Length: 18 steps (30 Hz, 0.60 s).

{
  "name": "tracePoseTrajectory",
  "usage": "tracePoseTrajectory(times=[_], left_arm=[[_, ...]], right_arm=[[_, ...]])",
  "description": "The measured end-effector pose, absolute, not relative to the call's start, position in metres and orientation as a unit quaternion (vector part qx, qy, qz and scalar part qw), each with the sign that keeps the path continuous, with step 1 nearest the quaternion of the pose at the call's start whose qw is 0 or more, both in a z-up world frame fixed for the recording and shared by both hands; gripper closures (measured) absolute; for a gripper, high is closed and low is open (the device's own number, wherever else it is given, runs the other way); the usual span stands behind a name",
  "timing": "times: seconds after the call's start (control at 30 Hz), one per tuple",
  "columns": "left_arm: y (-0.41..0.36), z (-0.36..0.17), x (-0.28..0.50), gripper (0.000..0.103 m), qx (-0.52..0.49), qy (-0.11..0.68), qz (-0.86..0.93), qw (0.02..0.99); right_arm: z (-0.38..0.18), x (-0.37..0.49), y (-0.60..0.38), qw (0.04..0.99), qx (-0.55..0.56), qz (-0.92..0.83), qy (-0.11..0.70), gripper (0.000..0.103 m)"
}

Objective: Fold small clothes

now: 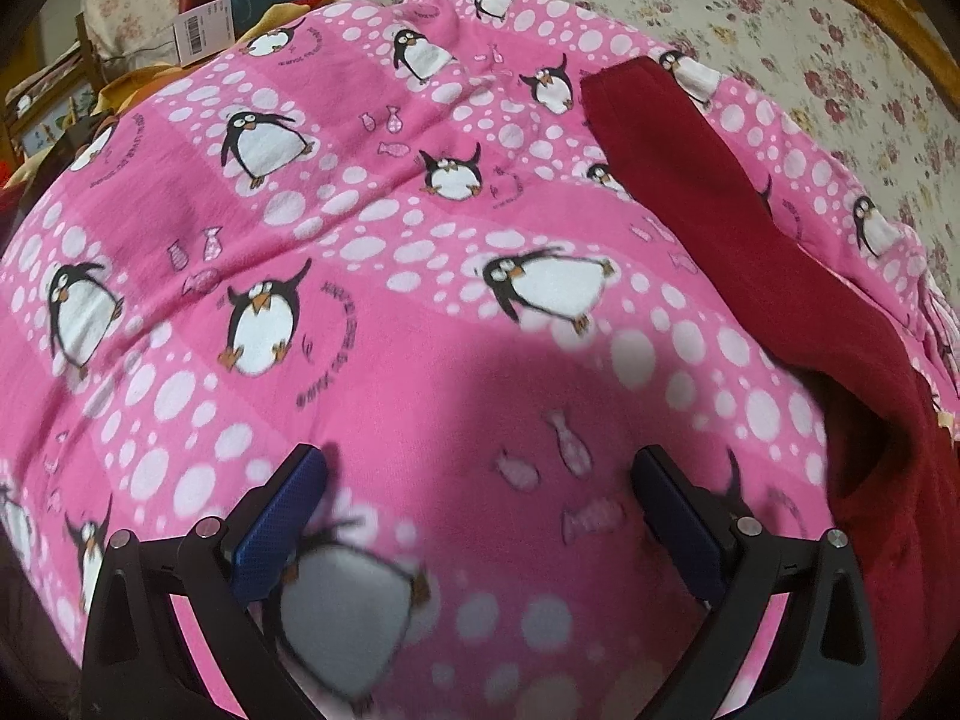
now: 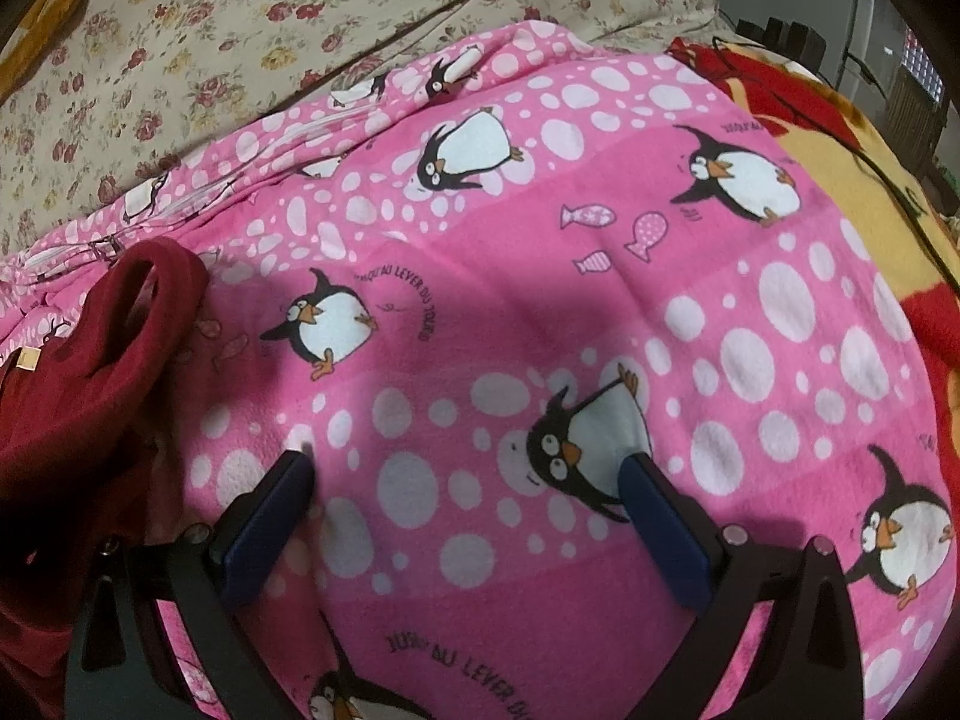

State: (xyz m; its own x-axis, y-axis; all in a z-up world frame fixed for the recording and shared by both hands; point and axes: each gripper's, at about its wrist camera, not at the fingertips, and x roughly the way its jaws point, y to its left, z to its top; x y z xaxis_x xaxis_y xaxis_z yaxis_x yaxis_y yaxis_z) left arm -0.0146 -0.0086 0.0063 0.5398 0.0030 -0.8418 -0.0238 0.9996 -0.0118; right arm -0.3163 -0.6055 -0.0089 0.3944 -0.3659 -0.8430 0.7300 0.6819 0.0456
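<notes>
A pink penguin-print blanket (image 1: 372,276) fills both views, and its near edge is cut off below the frames, so how far it runs toward the person cannot be told. Beyond the blanket's far edge lies a floral sheet (image 2: 252,48), bare as far as the frame shows; a zip runs along that far edge in the right wrist view. A yellow and red cartoon blanket (image 2: 864,180) pokes out from under the pink one at its right edge, only part of it in view. The dark red garment (image 1: 732,252) lies on the pink blanket, stretched from its far part toward the near side; its lower end runs out of frame in both views, and a folded-over opening hides its inside. A small tan label (image 2: 27,358) sits on it. The left gripper (image 1: 480,474) hovers with jaws apart and holds nothing, just beside the garment. The right gripper (image 2: 468,468) likewise stands spread wide over bare pink fleece, the garment beside it.
</notes>
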Motion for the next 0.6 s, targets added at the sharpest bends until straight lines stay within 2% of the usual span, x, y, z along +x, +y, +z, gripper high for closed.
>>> tracePoseTrajectory(times=[0.07,0.13,0.17,0.43,0.6], left_arm=[[-0.013,0.009,-0.020,0.019,-0.002,0.486,0.003,0.874],[-0.017,0.017,-0.029,0.032,0.008,0.483,0.000,0.876],[-0.020,0.022,-0.035,0.034,0.014,0.478,-0.005,0.878],[-0.060,0.065,-0.072,0.036,0.031,0.415,-0.079,0.906],[-0.094,0.079,-0.095,0.036,0.078,0.386,-0.105,0.913]], right_arm=[[-0.005,-0.318,-0.604,0.806,0.221,-0.331,0.438,0.000],[0.003,-0.328,-0.599,0.807,0.233,-0.321,0.437,0.000],[0.008,-0.335,-0.594,0.810,0.235,-0.323,0.429,0.000],[0.063,-0.376,-0.531,0.832,0.265,-0.288,0.393,0.000],[0.092,-0.361,-0.468,0.863,0.242,-0.216,0.387,0.000]])
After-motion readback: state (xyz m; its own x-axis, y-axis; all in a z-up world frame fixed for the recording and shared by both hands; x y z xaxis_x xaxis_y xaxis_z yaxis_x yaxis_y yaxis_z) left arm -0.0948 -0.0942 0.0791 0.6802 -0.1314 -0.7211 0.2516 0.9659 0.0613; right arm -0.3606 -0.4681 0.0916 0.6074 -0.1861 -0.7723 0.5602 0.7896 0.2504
